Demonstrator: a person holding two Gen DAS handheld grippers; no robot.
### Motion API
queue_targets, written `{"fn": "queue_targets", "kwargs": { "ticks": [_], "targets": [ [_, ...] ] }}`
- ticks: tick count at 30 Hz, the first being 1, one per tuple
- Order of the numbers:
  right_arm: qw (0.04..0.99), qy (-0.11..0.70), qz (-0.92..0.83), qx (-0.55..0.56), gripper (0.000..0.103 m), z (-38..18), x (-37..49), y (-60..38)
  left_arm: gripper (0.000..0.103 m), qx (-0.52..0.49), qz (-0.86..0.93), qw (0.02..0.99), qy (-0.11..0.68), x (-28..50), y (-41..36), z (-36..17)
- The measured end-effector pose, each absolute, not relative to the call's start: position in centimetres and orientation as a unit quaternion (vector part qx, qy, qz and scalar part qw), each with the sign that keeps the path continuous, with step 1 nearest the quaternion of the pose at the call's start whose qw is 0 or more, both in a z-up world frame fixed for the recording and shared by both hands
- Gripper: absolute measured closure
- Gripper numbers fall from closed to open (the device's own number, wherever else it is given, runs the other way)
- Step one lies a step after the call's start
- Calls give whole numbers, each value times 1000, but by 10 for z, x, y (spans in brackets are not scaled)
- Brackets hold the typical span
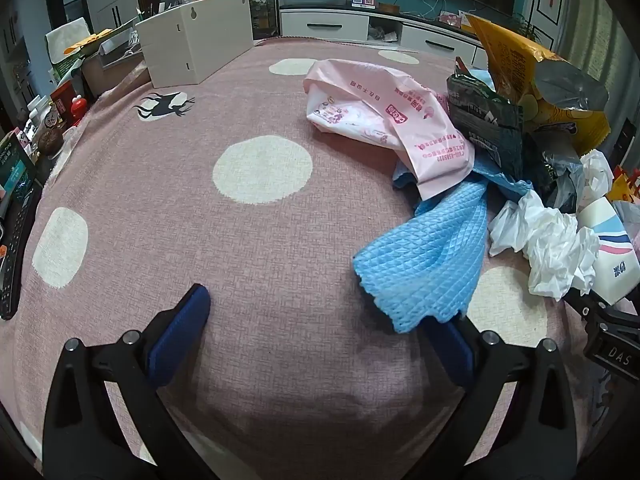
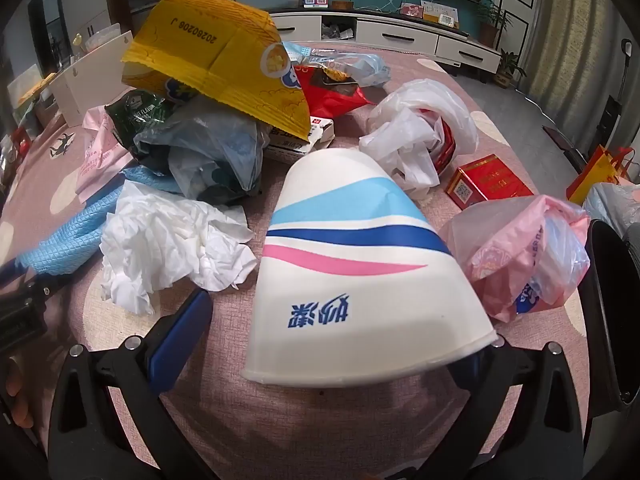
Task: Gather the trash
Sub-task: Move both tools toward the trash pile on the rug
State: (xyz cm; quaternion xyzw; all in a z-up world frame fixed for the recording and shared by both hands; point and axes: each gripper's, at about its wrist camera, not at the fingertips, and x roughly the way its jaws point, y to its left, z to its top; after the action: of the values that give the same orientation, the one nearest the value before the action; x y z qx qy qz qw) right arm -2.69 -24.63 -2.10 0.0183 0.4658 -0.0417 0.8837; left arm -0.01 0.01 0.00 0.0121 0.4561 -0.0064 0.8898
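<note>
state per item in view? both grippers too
Left gripper: open, empty, above the tablecloth.
Right gripper: open, around the cup.
White paper cup with blue and pink stripes: on its side, squashed.
White tissue wad: crumpled.
Blue quilted cloth: rumpled.
Yellow snack bag: torn open.

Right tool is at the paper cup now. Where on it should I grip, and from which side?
Grip the paper cup at its rim end, coming straight in from the near side. It lies on its side, mouth toward the open right tool, whose fingers already flank that end.
</note>
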Motion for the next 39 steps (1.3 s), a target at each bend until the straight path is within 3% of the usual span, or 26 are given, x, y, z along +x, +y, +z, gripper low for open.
{"fn": "queue_targets", "kwargs": {
  "ticks": [13, 28, 34, 39],
  "targets": [
    [890, 456, -22, -1, 2, -15, -54, -257, 2, 2, -31, 891, 452, -15, -1, 13],
    [925, 380, -1, -27, 2, 48, -81, -235, 2, 1, -58, 903, 426, -42, -9, 48],
    [919, 388, 27, 62, 2, 49, -79, -249, 2, -1, -66, 902, 427, -45, -9, 52],
    [922, 383, 8, 51, 2, 51, -82, -252, 2, -11, -76, 900, 429, -47, -10, 52]
  ]
}}
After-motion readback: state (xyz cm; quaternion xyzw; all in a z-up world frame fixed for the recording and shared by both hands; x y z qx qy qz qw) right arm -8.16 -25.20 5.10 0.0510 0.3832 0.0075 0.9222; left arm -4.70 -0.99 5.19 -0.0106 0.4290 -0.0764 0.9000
